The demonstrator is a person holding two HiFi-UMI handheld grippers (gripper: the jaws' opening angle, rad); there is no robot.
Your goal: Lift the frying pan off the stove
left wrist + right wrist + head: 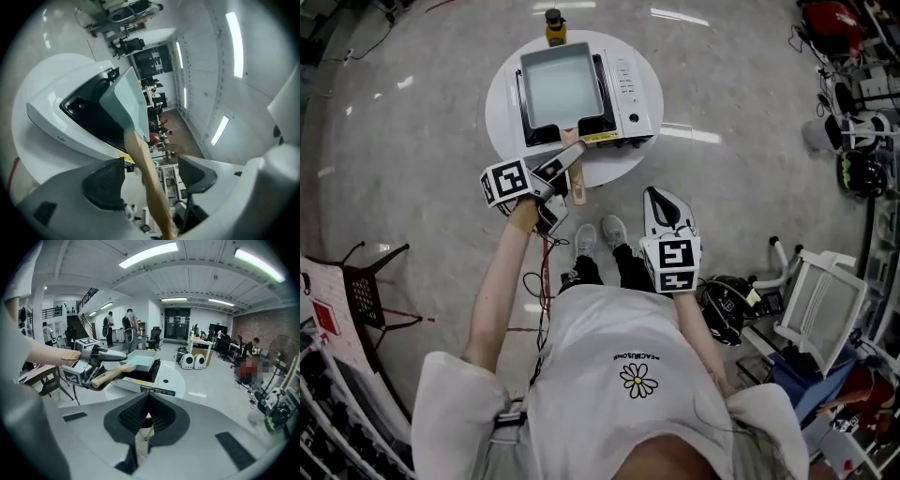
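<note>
While the pan (558,86) sits on the stove (630,89), its wooden handle (578,194) is seen passing between the jaws of the left gripper (572,157). Those jaws are spread wide. In the left gripper view a gap is seen on either side of the handle, and neither of the dark pads (104,183) is pressed against it.

The pan is square and pale blue-green. It is set over the black top of the stove, and the handle reaches out past the stove's near edge toward the person. A white panel with buttons is seen along the stove's right side. The stove is carried by a round white bench (502,112), and a small yellow-topped thing (555,26) is stood at the bench's far edge, just beyond the stove.

The right gripper (659,195) is held well apart from the bench, nearer the person and to the right, over the floor (412,122) beside the person's shoes (586,239). Its jaws are closed together, and nothing is caught between them. It is pointed toward the bench, so in the right gripper view the left gripper is seen from the side at the handle, with the pan beyond it on the stove. Whether the pan's base lies quite flat on the stove or is slightly tilted cannot be told.
</note>
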